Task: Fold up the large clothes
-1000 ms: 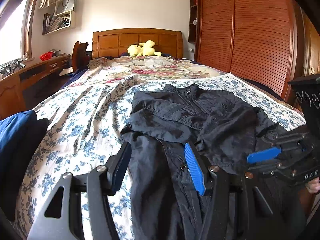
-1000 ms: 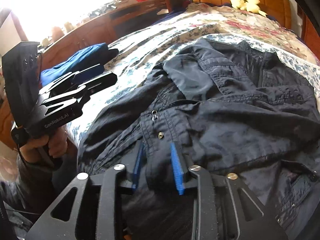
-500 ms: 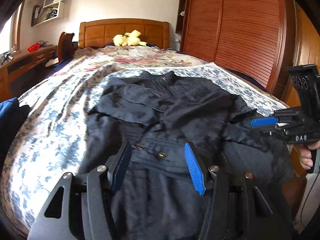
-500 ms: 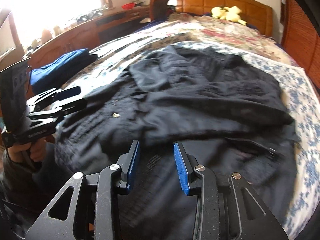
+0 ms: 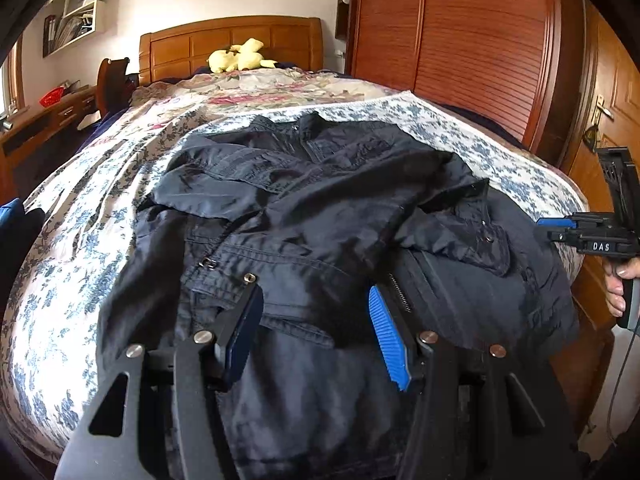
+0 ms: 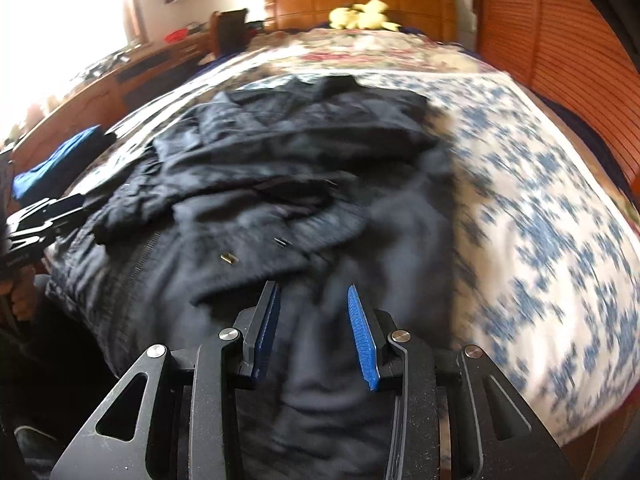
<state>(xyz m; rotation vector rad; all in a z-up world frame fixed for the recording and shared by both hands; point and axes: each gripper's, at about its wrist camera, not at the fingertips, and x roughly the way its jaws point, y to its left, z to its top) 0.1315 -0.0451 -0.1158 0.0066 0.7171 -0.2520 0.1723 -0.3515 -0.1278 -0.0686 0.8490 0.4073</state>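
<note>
Bed [image 5: 100,184], covered by a white spread with blue flowers and, farther off, a rose-patterned quilt; a wooden headboard [image 5: 232,40] closes its far end. Wardrobe [image 5: 460,40], of slatted reddish wood, stands along the right of the bed. Wooden tabletop [image 6: 132,68] runs along the left wall below a bright window.

Dark jacket [image 5: 320,208] lies spread across the near half of the bed, collar toward the headboard, hem at the near edge; its sleeves are folded in over the front, and metal snaps and a zipper show along the opening. Blue garment [image 6: 60,156] lies at the left edge of the bed, apart from the jacket. Yellow plush toy [image 5: 240,58] rests against the headboard.

Left gripper [image 5: 316,320] is over the jacket's lower front; its jaws stand apart, with cloth seen beyond them but not pinched. Right gripper [image 6: 314,320] is over the jacket's near right part, close to the hem; its jaws stand apart by a narrower gap and clamp nothing. The right wrist view is motion-blurred.
</note>
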